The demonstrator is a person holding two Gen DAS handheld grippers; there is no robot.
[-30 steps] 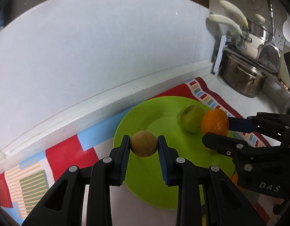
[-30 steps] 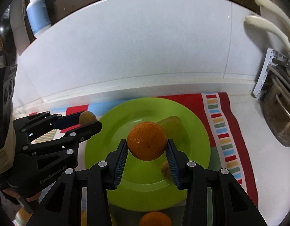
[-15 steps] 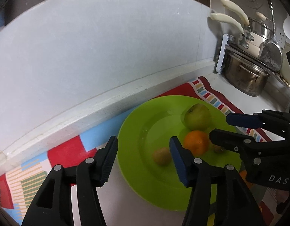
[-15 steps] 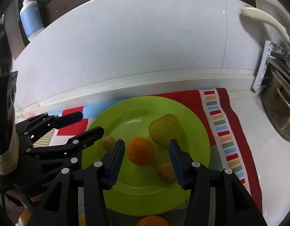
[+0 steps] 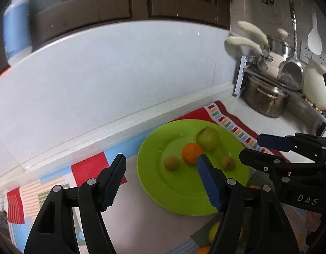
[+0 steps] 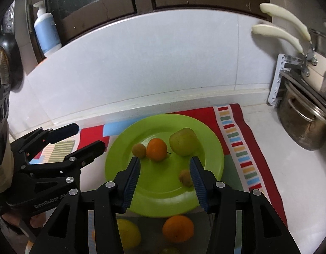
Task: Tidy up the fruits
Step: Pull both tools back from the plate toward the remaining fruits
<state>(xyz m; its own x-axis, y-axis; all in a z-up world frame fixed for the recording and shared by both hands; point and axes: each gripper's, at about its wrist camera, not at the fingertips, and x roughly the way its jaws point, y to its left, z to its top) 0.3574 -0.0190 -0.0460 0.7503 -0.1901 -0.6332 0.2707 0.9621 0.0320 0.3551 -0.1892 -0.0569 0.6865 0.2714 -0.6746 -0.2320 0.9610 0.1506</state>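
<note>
A green plate [image 6: 158, 186] holds an orange [image 6: 156, 149], a green apple [image 6: 183, 140] and two small brown fruits [image 6: 139, 150] [image 6: 185, 176]. My right gripper [image 6: 165, 162] hovers open above the plate's near half with nothing between its fingers. My left gripper [image 5: 162, 158] is above the plate's left edge [image 5: 146, 182]. Its jaws are opening and hold nothing. In the left wrist view the orange [image 5: 191, 153] and apple [image 5: 207, 138] lie beyond it, and the right gripper [image 5: 250, 148] shows at the right. Another orange [image 6: 177, 228] and a yellow fruit [image 6: 128, 235] lie in front of the plate.
The plate rests on a striped, multicoloured mat [image 6: 237, 139] on a white counter against a white wall. A steel pot [image 5: 264, 101] and a rack of pans stand at the right. A blue pump bottle [image 6: 46, 33] sits on the ledge at upper left.
The left gripper let go of the small brown fruit and the right let go of the orange. Both fruits now lie on the plate. Both grippers opened and drew back and up.
</note>
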